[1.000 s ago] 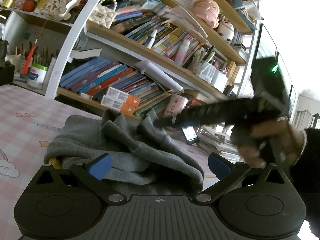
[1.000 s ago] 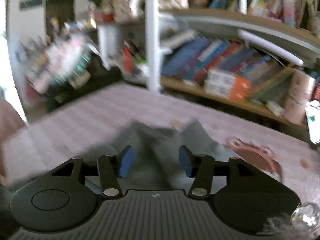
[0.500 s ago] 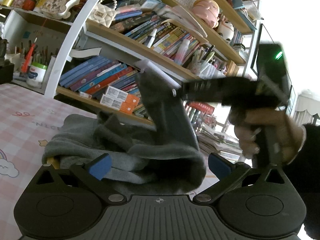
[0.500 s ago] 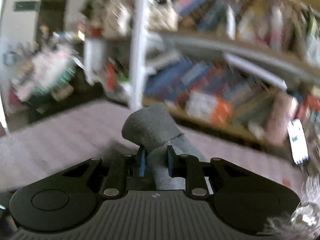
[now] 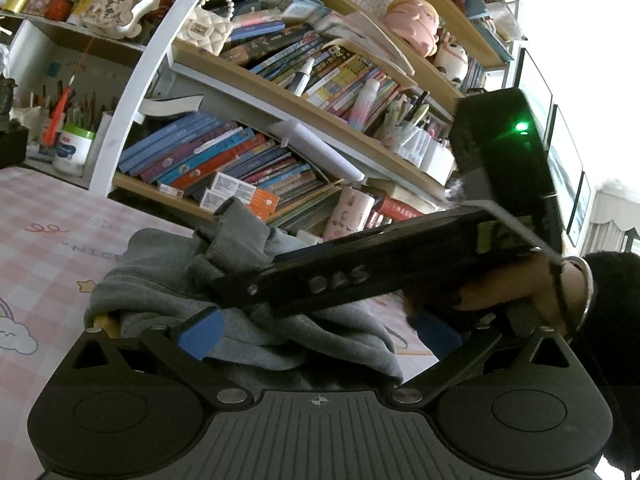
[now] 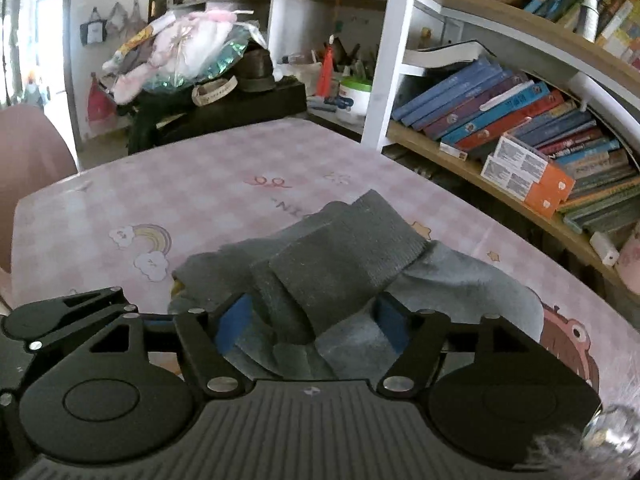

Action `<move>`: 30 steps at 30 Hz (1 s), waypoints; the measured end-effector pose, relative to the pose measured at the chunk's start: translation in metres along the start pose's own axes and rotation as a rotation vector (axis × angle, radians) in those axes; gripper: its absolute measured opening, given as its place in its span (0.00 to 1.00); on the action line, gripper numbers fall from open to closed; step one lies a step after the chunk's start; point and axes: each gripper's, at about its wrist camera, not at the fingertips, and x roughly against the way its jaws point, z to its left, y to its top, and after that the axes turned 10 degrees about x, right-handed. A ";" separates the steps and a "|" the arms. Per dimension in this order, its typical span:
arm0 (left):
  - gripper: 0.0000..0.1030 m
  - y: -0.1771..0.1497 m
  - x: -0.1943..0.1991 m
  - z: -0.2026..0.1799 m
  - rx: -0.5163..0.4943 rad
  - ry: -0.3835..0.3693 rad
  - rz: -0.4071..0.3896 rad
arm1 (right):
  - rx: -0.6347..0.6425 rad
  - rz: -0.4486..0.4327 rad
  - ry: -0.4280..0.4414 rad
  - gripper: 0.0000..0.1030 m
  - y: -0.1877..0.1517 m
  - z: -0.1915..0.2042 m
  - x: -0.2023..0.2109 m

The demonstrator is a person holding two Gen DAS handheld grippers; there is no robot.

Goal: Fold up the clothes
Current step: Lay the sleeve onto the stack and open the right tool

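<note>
The grey garment point(image 6: 352, 264) lies bunched in a heap on the pink checked surface point(image 6: 160, 184), toward the edge nearest the bookshelf point(image 6: 520, 128), with a ribbed cuff or hem draped over the top of the pile. It is far from flat: layers are stacked and rolled, and a yellowish patch peeks out at its left side, too small to identify.

The right claw point(image 6: 316, 322) points down into the heap. Its jaws are opening, and the ribbed band sits between the blue pads point(image 6: 234, 326) without being pressed, so the cloth looks released rather than held. In the left wrist view the right claw's dark body crosses above the garment point(image 5: 240, 312), carried by the person's hand point(image 5: 492, 292).

The left claw point(image 5: 320, 332) sits low at the near side of the pile, its jaws spread wide with grey fabric lying between the pads point(image 5: 200, 332) and nothing pinched.

The risks from here come from the heap's looseness. The freshly dropped band will probably slump or unroll off the top, undoing the fold. A new grasp into so many layers could catch several at once and drag the whole bundle across the surface. The two claws are close together, so a hasty reach may knock one into the other or snag cloth on a linkage.
</note>
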 end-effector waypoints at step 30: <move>1.00 -0.001 0.000 0.003 0.002 0.002 0.000 | 0.174 -0.012 0.179 0.14 0.079 0.023 -0.027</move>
